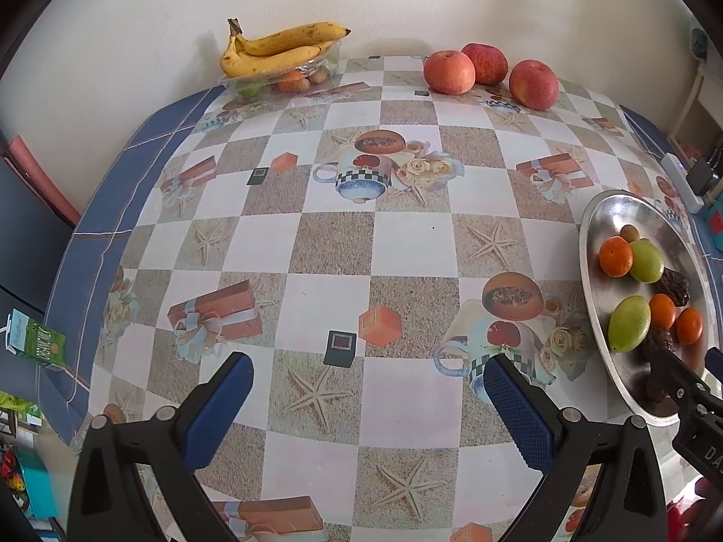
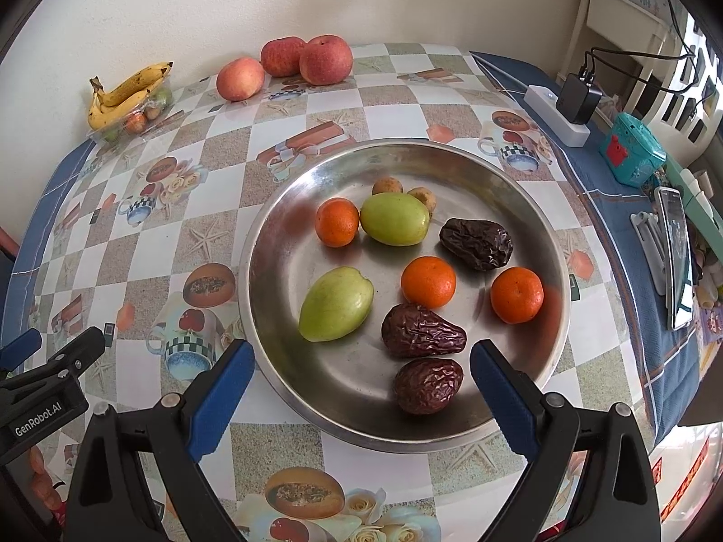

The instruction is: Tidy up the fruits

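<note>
Hovering grippers: both hung above the table with nothing between their fingers.
Left gripper (image 1: 368, 399): jaws spread wide and released, over the patterned tablecloth (image 1: 334, 244), well left of the metal plate (image 1: 592, 271).
Right gripper (image 2: 361, 381): jaws likewise spread apart, poised at the near rim of the metal plate (image 2: 271, 244), its blue fingertips (image 2: 490, 372) flanking the nearest wrinkled date (image 2: 428, 386) without touching it.
Plate contents: three dates, three small oranges (image 2: 428, 282), two green fruits (image 2: 335, 303) and two little brown fruits (image 2: 387, 186) at the back.
Green fruits: one lay beside an orange toward the far side, the other near the left rim.
Apples (image 2: 326, 59): three stood together on the cloth by the far wall, well apart from the plate.
Bananas (image 1: 275, 47): a bunch rested on top of a clear tray (image 1: 235, 86) of small fruit in the far left corner.
Right edge: a white power strip (image 2: 553, 115) with a black plug, a teal box (image 2: 632, 149) and a phone (image 2: 675, 257) lay on the blue border.
</note>
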The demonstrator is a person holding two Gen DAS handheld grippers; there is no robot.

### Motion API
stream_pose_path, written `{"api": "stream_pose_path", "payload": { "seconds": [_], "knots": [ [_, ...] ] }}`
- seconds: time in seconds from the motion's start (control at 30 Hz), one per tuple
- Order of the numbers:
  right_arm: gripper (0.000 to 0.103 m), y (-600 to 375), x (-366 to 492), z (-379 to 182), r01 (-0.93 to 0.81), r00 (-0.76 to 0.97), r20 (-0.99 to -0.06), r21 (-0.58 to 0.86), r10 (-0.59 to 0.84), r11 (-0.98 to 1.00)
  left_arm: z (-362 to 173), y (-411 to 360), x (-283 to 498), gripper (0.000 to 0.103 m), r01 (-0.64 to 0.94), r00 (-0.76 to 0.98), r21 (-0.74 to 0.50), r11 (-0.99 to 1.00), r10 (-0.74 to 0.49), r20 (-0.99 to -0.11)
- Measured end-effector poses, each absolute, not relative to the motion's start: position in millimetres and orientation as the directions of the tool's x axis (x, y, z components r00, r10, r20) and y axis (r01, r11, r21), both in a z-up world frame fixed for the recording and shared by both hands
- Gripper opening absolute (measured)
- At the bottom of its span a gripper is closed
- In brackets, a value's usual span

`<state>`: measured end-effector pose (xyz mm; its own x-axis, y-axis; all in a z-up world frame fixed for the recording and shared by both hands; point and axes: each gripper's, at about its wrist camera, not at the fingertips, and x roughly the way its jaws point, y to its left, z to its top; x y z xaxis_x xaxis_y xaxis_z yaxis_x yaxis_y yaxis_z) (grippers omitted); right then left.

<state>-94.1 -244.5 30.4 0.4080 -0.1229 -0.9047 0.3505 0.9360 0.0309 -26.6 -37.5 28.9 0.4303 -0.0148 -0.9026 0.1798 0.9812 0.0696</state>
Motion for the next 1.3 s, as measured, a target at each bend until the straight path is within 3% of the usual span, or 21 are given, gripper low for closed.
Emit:
{"api": "stream_pose_path", "payload": {
  "seconds": [1.3],
  "knots": [
    [0.096, -242.4, -92.4, 27.9, 0.344, 0.393, -0.912, 0.025, -0.12, 0.939, 25.5, -30.7, -23.3, 0.103, 0.141, 0.41, 0.056, 0.988, -0.006, -0.912]
  ]
}}
